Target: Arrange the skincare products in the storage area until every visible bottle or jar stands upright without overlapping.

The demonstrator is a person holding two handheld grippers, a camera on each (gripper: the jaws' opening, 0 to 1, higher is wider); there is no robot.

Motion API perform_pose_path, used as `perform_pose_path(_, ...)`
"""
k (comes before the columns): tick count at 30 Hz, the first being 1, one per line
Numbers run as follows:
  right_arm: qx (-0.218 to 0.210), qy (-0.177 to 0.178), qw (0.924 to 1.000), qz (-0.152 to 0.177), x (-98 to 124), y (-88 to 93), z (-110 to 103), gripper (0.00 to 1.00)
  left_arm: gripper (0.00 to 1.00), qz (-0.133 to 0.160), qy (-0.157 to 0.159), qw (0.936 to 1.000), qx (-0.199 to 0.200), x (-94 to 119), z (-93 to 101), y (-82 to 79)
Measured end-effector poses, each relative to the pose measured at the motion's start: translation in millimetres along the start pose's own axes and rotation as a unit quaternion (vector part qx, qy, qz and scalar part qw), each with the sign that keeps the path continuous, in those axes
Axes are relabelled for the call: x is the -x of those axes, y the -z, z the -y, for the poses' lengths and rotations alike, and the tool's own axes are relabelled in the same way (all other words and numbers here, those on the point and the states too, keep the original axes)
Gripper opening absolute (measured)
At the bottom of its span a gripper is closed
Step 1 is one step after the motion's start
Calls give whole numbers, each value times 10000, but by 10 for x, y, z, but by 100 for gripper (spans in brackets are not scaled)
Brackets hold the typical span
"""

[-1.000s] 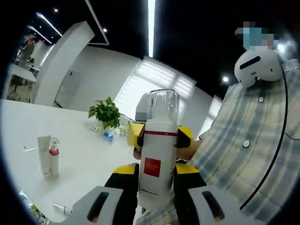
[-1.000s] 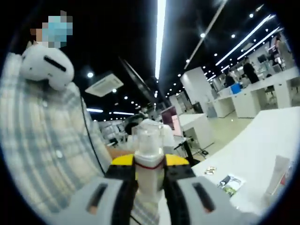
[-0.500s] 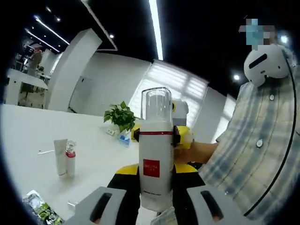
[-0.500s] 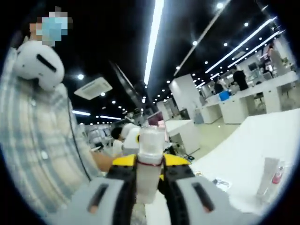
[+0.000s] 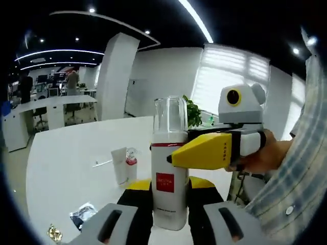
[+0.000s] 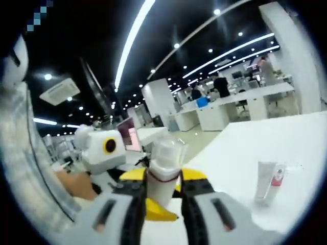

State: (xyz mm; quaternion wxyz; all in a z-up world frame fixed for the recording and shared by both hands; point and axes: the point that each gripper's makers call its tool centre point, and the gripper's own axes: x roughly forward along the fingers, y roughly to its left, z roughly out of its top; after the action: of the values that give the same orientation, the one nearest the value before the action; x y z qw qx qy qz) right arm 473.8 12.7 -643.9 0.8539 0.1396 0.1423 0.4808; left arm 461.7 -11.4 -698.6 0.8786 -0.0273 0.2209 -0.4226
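In the left gripper view, a white table (image 5: pixel 61 168) spreads on the left, where a short white tube (image 5: pixel 120 166) stands upright just beside a small clear bottle with a red collar (image 5: pixel 132 167); nearer the bottom edge lie a dark foil sachet (image 5: pixel 82 217) and a small gold-coloured scrap (image 5: pixel 53 233). At the centre, the left gripper (image 5: pixel 168 224) pinches the base of a tall white pump bottle with a clear cap and a red square label (image 5: pixel 169 178), held upright above the table rather than standing on it. From the right, the right gripper (image 5: pixel 214 150), yellow-jawed, closes on the same bottle just under its red band, a hand (image 5: pixel 265 155) behind it. Compared with a second ago, both views have swung away from the person's checked shirt toward the table, so the bottle is being carried round to face the storage surface, which suggests placement comes next. In the right gripper view, the other tool's white housing sits left of centre, the bottle (image 6: pixel 162 171) rises between the right gripper's (image 6: pixel 162 201) jaws, pinched at its neck, and the tube and red-collared bottle stand on the table (image 6: pixel 286 148) at right, well apart from it.
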Motion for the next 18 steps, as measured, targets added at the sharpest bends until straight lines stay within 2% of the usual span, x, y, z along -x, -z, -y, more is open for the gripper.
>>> perform_pose_path(3, 170, -9, 9998, -47, -7, -11, -55, 22, 24, 19, -11, 10000, 14, 9, 4, 5)
perform_pose_path(6, 137, -51, 9999, -71, 4, -2, -46, 20, 24, 75, 43, 9999, 64, 18, 5, 15)
perform_pose_path(8, 222, -199, 9995, -133, 22, 3, -69, 20, 24, 106, 124, 9999, -21, 20, 20, 23)
perform_pose_path(9, 222, -251, 9993, -153, 34, 2, -71, 20, 24, 127, 289, 9995, -15, 21, 61, 28)
perform_pose_path(10, 192, -433, 9987, -185, 59, 3, -110, 20, 24, 164, 619, 9979, 63, 33, 150, 28)
perform_pose_path(11, 203, -528, 9982, -200, 84, -1, -119, 20, 24, 211, 703, 9973, 85, 41, 165, 19)
perform_pose_path(12, 170, -639, 9976, -191, 108, -8, -135, 20, 24, 325, 950, 9949, 104, 59, 220, -1)
perform_pose_path(13, 121, -951, 9951, -241, 152, -3, -202, 20, 24, 268, 1293, 9911, 173, 96, 306, 28)
perform_pose_path(14, 127, -1043, 9942, -210, 177, -16, -220, 20, 24, 282, 1413, 9895, 129, 112, 339, 30)
perform_pose_path(16, 118, -1563, 9875, -133, 265, -60, -357, 20, 25, 176, 1861, 9823, 104, 161, 468, 86)
perform_pose_path(17, 124, -1658, 9860, -124, 283, -71, -381, 20, 26, 153, 1928, 9810, 129, 167, 491, 96)
perform_pose_path(18, 130, -1753, 9844, -114, 302, -82, -405, 20, 27, 119, 2211, 9749, 249, 188, 577, 109)
